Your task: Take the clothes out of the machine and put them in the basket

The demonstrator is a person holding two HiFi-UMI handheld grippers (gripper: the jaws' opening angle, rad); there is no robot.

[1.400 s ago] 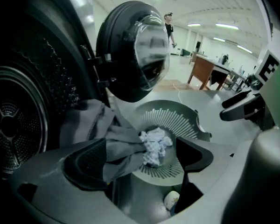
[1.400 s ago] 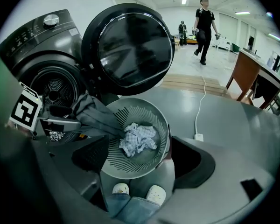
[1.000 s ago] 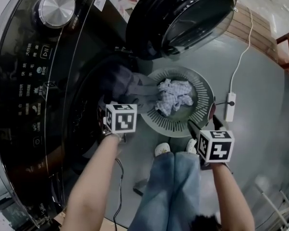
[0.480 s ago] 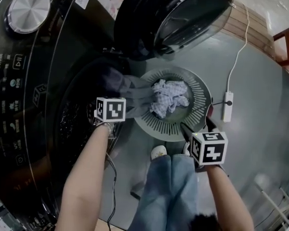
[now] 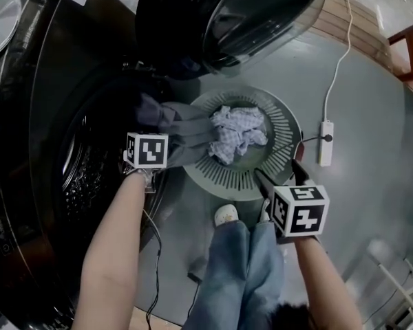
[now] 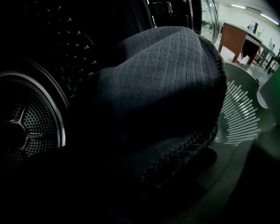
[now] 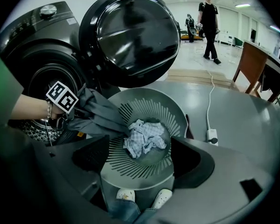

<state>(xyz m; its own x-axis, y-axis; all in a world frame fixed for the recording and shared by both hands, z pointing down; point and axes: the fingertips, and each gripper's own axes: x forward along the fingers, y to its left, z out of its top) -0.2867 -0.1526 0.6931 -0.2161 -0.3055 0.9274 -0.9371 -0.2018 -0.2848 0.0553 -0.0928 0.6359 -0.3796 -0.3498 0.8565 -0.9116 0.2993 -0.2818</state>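
Denim legs and pale shoes [image 5: 226,215] stand nearest. The right gripper [image 5: 275,170], jaws apart and empty, hovers over the near rim of the slatted grey basket [image 5: 227,179], which holds a crumpled checked cloth [image 5: 237,130]. The left gripper [image 5: 146,158] sits at the drum mouth of the machine [image 5: 82,177] against a dark grey knit garment [image 5: 182,126]. Its jaws are lost in darkness, so any grip cannot be told. The garment drapes from drum mouth over basket rim, touching the checked cloth. Beyond, the round door [image 5: 227,12] stands open.
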